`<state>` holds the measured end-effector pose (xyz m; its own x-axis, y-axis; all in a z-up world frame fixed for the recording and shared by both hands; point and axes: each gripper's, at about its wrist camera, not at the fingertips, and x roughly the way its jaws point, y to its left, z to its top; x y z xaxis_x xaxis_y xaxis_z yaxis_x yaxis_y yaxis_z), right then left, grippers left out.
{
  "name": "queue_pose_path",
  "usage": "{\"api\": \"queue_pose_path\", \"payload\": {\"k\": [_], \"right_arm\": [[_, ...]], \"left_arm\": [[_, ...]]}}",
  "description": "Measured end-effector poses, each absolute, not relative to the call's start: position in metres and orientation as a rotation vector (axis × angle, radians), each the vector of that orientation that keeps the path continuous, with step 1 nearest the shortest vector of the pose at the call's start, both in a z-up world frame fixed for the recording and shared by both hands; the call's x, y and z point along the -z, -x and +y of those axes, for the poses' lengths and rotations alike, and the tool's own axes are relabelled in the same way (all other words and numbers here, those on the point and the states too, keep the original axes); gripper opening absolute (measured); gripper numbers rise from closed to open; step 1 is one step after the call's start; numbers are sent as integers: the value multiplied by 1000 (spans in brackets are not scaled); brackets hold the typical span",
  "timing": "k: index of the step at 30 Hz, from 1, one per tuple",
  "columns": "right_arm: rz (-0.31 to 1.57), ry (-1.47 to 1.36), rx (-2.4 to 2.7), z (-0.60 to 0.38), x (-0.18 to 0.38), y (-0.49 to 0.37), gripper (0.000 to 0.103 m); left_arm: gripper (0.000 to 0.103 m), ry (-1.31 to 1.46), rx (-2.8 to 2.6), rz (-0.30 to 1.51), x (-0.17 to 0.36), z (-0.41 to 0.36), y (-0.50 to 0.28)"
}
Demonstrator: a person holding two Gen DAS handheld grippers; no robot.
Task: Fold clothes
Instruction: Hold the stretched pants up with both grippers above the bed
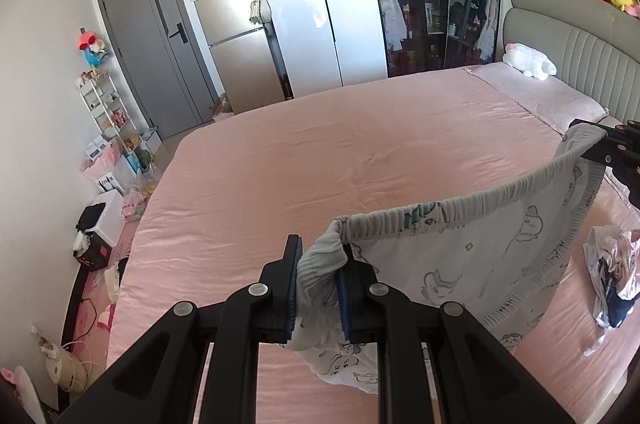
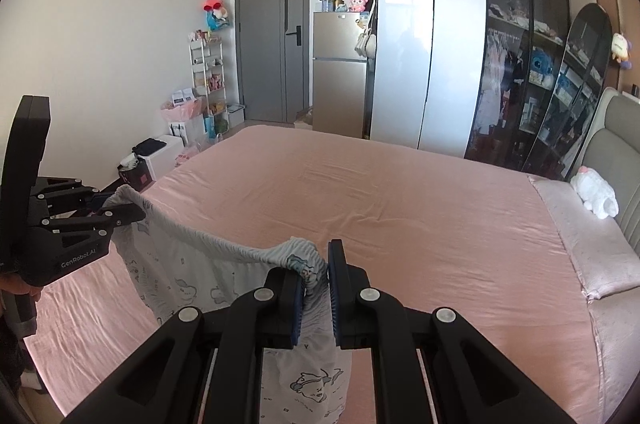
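A pair of white printed shorts (image 1: 480, 256) with a grey elastic waistband hangs in the air above the pink bed (image 1: 300, 160). My left gripper (image 1: 320, 252) is shut on one end of the waistband. My right gripper (image 2: 316, 264) is shut on the other end, and it shows at the right edge of the left wrist view (image 1: 592, 140). The waistband is stretched between them and the shorts (image 2: 192, 276) hang down below it. The left gripper also shows at the left of the right wrist view (image 2: 116, 208).
A crumpled pile of clothes (image 1: 612, 276) lies on the bed near its right side. A white plush toy (image 1: 528, 60) sits by the grey headboard (image 1: 580, 52). Wardrobes (image 2: 424, 40), a fridge (image 2: 340, 72) and a shelf rack (image 2: 208, 72) stand beyond the bed's far edge.
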<state>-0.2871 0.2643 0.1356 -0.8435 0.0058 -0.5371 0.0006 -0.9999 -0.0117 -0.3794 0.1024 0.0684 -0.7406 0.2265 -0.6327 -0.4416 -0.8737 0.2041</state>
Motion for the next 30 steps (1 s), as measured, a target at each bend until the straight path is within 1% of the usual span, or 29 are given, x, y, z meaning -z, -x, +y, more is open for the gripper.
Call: {"api": "queue_pose_path", "payload": {"k": [11,17,20,24,30], "right_arm": [[-119,784,-3004,266,-147,352,8],[-159,821,-3011,264,-137,368,8],[-183,854,-2992,267,-128,367,8],[-158,900,-2992,266,-118,352,8],[-108,978,-2986,260,-100,319,8]], "left_arm": [[14,810,-2636,436,-81,103,428],[14,802,-2638,495,-74,109,442],[15,836,-2613,496,-64,110,442],[15,886,-2581,457,-52,107,430],[15,933,-2550,504,-37,105,394]]}}
